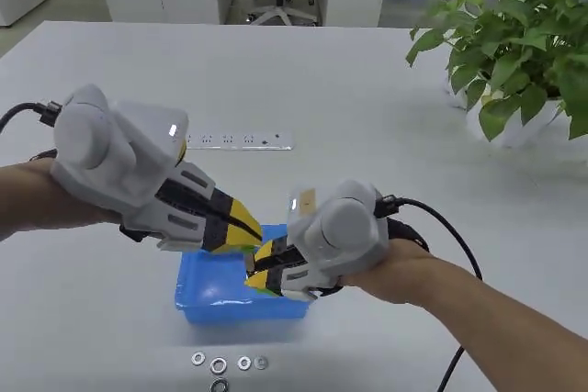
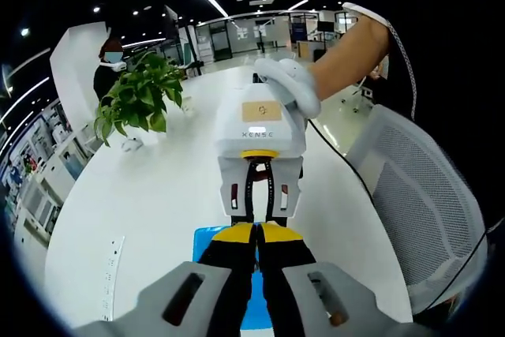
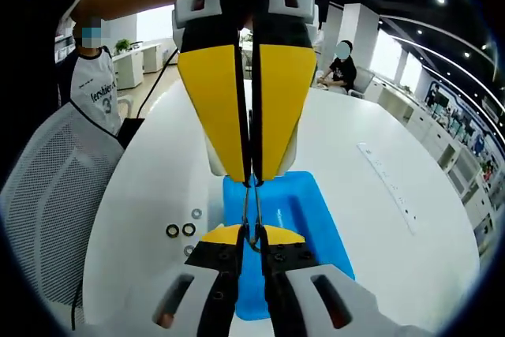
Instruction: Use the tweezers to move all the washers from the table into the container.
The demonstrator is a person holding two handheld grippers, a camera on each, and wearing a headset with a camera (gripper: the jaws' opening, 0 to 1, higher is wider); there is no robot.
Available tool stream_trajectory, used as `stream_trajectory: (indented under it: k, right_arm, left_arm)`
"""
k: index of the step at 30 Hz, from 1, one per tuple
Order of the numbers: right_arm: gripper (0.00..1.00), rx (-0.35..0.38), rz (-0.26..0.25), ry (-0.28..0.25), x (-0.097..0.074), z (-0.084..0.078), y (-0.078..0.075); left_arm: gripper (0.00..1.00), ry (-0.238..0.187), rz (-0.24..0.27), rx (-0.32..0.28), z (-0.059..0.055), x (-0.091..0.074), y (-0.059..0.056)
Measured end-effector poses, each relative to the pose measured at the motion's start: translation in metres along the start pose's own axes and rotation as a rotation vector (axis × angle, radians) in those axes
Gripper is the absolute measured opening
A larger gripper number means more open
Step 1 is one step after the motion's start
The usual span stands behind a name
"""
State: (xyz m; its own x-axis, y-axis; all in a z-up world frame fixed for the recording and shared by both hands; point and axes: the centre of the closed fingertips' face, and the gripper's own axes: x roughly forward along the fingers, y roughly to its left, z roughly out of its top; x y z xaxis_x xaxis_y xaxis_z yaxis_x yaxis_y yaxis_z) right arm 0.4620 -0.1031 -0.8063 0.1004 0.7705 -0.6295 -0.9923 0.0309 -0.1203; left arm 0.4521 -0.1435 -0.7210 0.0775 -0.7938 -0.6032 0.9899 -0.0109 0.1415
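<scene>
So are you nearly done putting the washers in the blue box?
Not nearly. Done: nothing I can see, since the bare part of the blue container holds no washer. In hand: the tweezers are pinched in the left gripper, which is over the container, and they reach down between the jaws of the right gripper. Left to do: several washers lie on the table beside the container.

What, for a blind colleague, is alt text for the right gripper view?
The left gripper, from the top, and the right gripper meet tip to tip over a blue container, both pinching tweezers. Washers lie on the table beside it.
</scene>
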Motion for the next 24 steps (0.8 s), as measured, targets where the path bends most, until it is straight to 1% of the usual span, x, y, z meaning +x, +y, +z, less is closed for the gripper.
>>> stream_trajectory:
  k: [7, 17, 24]
  right_arm:
    - [0.11, 0.012, 0.008, 0.019, 0.009, -0.011, -0.007]
    - [0.11, 0.027, 0.019, 0.033, 0.018, -0.026, -0.016]
    - [0.11, 0.032, 0.036, 0.052, 0.026, -0.04, -0.018]
  left_arm:
    - [0.05, 0.012, -0.007, -0.006, -0.011, 0.008, 0.007]
    - [0.05, 0.013, -0.01, -0.022, -0.025, 0.022, 0.017]
    - [0.05, 0.014, -0.018, -0.039, -0.035, 0.03, 0.02]
